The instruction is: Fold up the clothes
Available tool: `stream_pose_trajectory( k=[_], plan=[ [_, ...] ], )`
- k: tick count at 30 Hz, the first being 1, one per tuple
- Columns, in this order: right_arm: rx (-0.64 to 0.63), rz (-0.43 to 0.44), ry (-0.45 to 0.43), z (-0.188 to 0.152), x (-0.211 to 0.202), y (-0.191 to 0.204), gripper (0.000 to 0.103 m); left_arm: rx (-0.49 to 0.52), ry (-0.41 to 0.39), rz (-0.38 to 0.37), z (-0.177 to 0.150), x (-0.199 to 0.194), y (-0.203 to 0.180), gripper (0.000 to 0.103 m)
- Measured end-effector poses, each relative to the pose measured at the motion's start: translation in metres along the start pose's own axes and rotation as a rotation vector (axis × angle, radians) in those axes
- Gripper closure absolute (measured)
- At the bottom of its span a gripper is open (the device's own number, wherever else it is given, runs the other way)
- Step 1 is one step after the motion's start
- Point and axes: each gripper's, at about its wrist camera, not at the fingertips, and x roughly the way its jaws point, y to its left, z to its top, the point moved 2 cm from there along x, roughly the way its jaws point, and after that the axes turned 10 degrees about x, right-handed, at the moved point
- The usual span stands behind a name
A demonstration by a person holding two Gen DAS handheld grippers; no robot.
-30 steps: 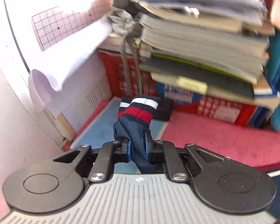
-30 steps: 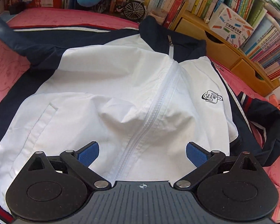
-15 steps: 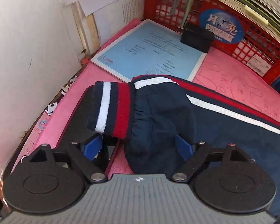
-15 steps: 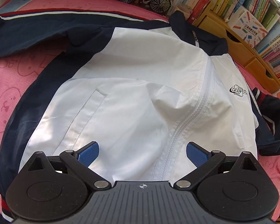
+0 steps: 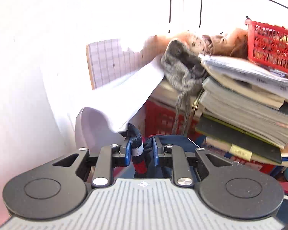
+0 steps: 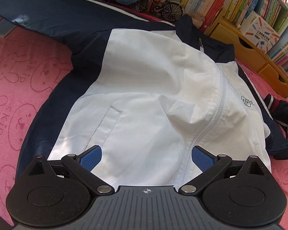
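The left tool (image 5: pixel 140 150) has lifted, its jaws closing on the striped cuff (image 5: pixel 137 149). Right tool (image 6: pixel 146 158) hovers spread over the jacket (image 6: pixel 144 99). The bunched cuff may slip free

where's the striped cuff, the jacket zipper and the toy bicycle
striped cuff (image 5: pixel 137 154): left wrist view, ribbed band between the pads
jacket zipper (image 6: pixel 218 107): right wrist view, mid-length of the teeth
toy bicycle (image 6: pixel 171 11): right wrist view, its right wheel
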Motion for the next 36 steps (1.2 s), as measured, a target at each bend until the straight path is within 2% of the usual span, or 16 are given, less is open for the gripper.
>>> stream_pose_trajectory(
  k=[1,2,8,11,13,14,15,16,17,18,22,25,27,31,35,36],
  plan=[
    [-0.001,0.031,0.004,-0.002,-0.003,0.004,0.002,0.032,-0.02,0.014,0.007,0.004,-0.001,0.08],
    [-0.002,0.061,0.009,-0.003,-0.006,0.007,0.002,0.061,0.006,0.026,0.008,0.014,-0.005,0.08],
    [-0.082,0.296,0.07,-0.028,-0.04,0.04,0.002,0.119,0.218,0.033,-0.035,0.075,-0.018,0.079],
    [-0.155,0.346,0.106,-0.049,-0.053,0.066,0.002,0.1,0.276,0.043,-0.053,0.093,-0.019,0.079],
    [-0.182,0.359,0.131,-0.06,-0.054,0.077,0.002,0.081,0.293,0.05,-0.061,0.098,-0.018,0.078],
    [-0.202,0.336,0.129,-0.065,-0.053,0.084,0.003,0.086,0.295,0.054,-0.063,0.099,-0.018,0.077],
    [-0.227,0.296,0.127,-0.072,-0.05,0.089,0.009,0.097,0.294,0.059,-0.066,0.101,-0.019,0.077],
    [-0.251,0.258,0.146,-0.082,-0.043,0.093,0.036,0.11,0.292,0.062,-0.067,0.102,-0.021,0.076],
    [-0.237,0.254,0.161,-0.083,-0.042,0.091,0.054,0.122,0.288,0.062,-0.067,0.104,-0.022,0.076],
    [-0.222,0.25,0.177,-0.084,-0.041,0.089,0.057,0.134,0.285,0.061,-0.067,0.105,-0.024,0.076],
    [-0.152,0.266,0.278,-0.081,-0.044,0.074,0.086,0.166,0.274,0.06,-0.065,0.111,-0.028,0.075],
    [-0.138,0.306,0.396,-0.086,-0.05,0.067,0.089,0.168,0.265,0.06,-0.06,0.114,-0.028,0.075],
    [-0.189,0.334,0.46,-0.1,-0.057,0.067,0.09,0.171,0.257,0.06,-0.057,0.116,-0.027,0.075],
    [-0.296,0.342,0.511,-0.123,-0.059,0.074,0.089,0.188,0.253,0.062,-0.058,0.119,-0.025,0.073],
    [-0.296,0.33,0.524,-0.129,-0.05,0.077,0.087,0.217,0.248,0.071,-0.062,0.121,-0.025,0.072],
    [-0.275,0.344,0.524,-0.127,-0.05,0.076,0.083,0.219,0.225,0.079,-0.061,0.117,-0.024,0.073]
  ],
)
